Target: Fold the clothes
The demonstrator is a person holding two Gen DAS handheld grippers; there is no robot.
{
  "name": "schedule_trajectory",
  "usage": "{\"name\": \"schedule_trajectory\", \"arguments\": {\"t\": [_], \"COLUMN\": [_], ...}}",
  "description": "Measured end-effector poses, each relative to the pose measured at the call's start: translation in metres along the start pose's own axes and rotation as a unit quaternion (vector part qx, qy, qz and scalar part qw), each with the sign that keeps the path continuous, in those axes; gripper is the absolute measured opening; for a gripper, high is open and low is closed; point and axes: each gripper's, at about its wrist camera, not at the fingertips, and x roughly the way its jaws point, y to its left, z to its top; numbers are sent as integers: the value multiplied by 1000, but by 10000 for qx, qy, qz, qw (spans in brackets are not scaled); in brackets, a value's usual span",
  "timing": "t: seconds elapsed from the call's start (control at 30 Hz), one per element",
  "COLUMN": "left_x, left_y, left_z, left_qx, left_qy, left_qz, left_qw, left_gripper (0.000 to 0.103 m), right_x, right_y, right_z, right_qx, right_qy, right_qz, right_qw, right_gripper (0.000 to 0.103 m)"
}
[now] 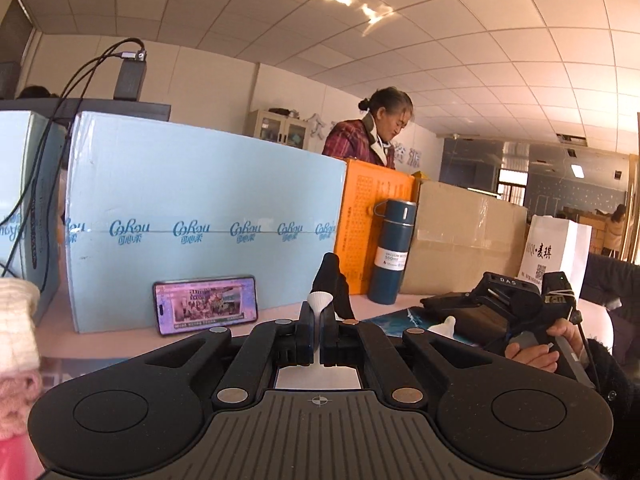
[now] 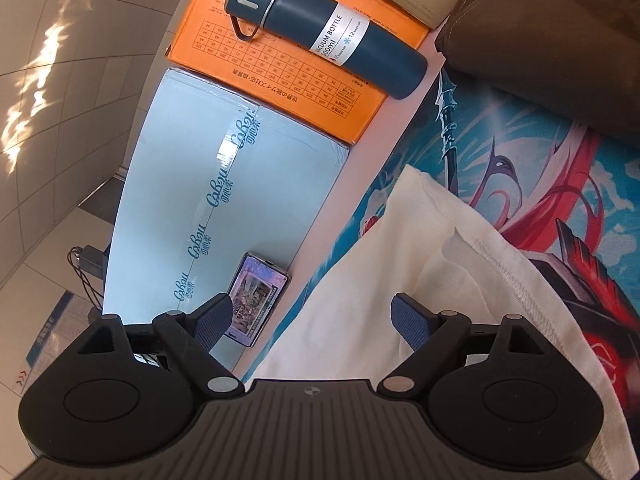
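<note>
A white garment (image 2: 400,280) lies spread on a colourful printed mat (image 2: 540,208). My right gripper (image 2: 310,320) hovers over its near part, open, its blue pads wide apart and touching nothing. My left gripper (image 1: 319,320) is shut on a corner of white cloth (image 1: 319,300), which fans out above the fingertips; a dark strip behind them is unclear. In the left wrist view a hand (image 1: 532,354) holds the right gripper at the right. A brown garment (image 2: 540,40) lies folded at the mat's far end.
A dark blue vacuum bottle (image 1: 390,252) stands by an orange box (image 1: 360,216), a light blue box (image 1: 200,208) and a cardboard box (image 1: 464,232). A phone (image 1: 205,304) leans on the blue box. Knitted white and pink items (image 1: 16,340) are stacked at left. A person (image 1: 372,132) stands behind the boxes.
</note>
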Motion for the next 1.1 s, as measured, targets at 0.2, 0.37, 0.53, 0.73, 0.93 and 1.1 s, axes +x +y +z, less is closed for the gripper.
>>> {"name": "schedule_trajectory", "arguments": {"t": [0.2, 0.37, 0.53, 0.73, 0.93, 1.1], "left_x": [-20, -25, -28, -35, -44, -55], "left_y": [-11, -6, -15, -21, -22, -21], "left_z": [-40, -55, -58, -59, -61, -53], "left_qx": [124, 186, 787, 1082, 1119, 762], "left_qy": [393, 747, 835, 650, 840, 638], "left_qz": [180, 394, 607, 837, 905, 1338], "left_qw": [9990, 9963, 9915, 9885, 9860, 9860], "left_gripper": [0, 1, 1, 1, 1, 10], "right_x": [-15, -24, -32, -31, -48, -56], "right_y": [-8, -11, -13, -18, -12, -17], "right_z": [2, 1, -2, -8, -17, -24], "right_qx": [123, 165, 132, -132, -466, -618], "right_qy": [-89, -158, -269, -203, -361, -424], "right_qz": [-39, -30, -213, -970, -721, -1034], "right_qw": [9999, 9997, 9993, 9950, 9957, 9918], "right_gripper": [86, 86, 77, 7, 5, 10]}}
